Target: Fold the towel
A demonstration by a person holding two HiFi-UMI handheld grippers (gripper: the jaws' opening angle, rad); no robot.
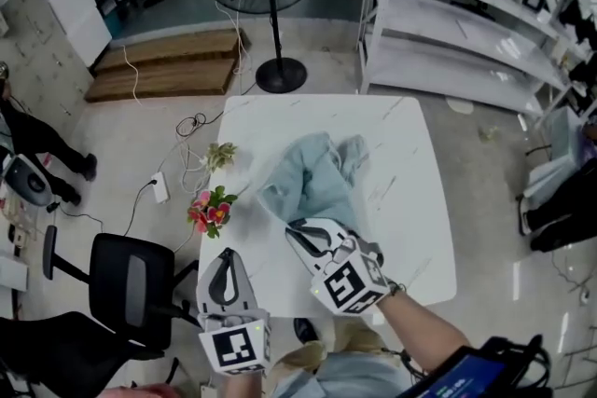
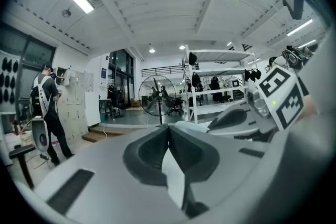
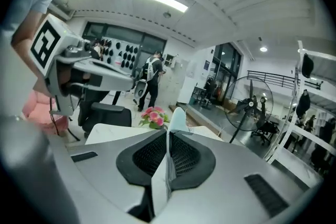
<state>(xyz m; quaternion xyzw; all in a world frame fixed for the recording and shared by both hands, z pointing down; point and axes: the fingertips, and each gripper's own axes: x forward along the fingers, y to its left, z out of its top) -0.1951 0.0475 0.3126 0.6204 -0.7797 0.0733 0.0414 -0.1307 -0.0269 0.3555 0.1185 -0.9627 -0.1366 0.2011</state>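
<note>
Where the towel lies: towel (image 1: 312, 177), pale blue-green, bunched in a loose heap on the white table (image 1: 410, 228), left of its middle; not yet spread or folded.
Long axis: none clean; the main ridges run from the near side of the heap toward the far side of the table, with one lobe spreading right.
Nearer hand: right hand-held gripper (image 1: 297, 229), tips at the heap's near-left corner, pointing away from the person and slightly down.
Right jaws: pressed together on a thin pale sliver that stands up between the tips in the right gripper view; by my reading it is a corner of the towel (image 3: 177, 114).
Farther hand: left hand-held gripper (image 1: 226, 256), off the table's near-left corner, apart from the cloth.
Left jaws: fully together, with nothing between them in the left gripper view.
Bearing from the left hand: the towel lies ahead and to its right, and the right hand-held gripper fills the right of the left gripper view.
Surroundings: pink flowers (image 1: 210, 212) just beside the table's left edge; black chair (image 1: 131, 280) on the floor, near left.
Judgement: the left hand probably wants a free near corner, so its reach is forward and rightward over the table's edge. The heap must be opened out before any fold.
</note>
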